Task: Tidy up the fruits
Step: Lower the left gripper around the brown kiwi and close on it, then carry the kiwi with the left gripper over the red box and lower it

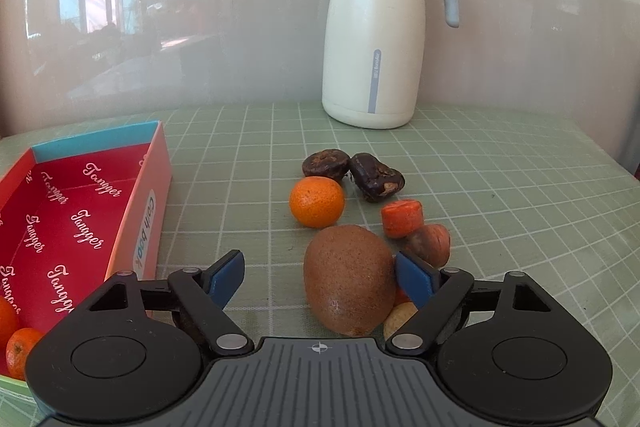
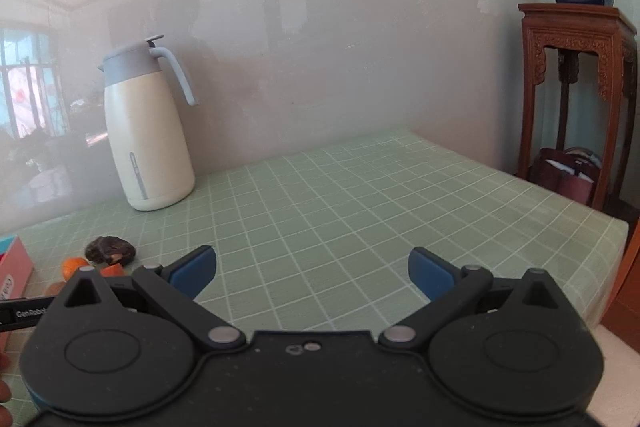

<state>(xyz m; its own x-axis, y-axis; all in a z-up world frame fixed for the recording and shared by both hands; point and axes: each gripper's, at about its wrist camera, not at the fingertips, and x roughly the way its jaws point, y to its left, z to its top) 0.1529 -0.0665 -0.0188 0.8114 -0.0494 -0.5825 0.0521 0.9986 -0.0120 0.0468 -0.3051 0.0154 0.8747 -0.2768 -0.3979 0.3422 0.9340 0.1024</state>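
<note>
Brown kiwi (image 1: 349, 282) lengthwise between tongs (image 1: 320, 277).

Our right gripper (image 2: 312, 273) hangs wide open over the green gridded desk (image 2: 360, 207). At the left of the frame we see a cream thermos (image 2: 146, 135); below it, dark fruit (image 2: 110, 249) and orange pieces (image 2: 75, 265).

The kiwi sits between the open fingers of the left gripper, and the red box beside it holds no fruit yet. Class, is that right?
Not quite. The kiwi does sit between the open fingers of the left gripper, but the red box is not without fruit: the left wrist view shows an orange fruit in its near corner, with a second at the frame edge.
</note>
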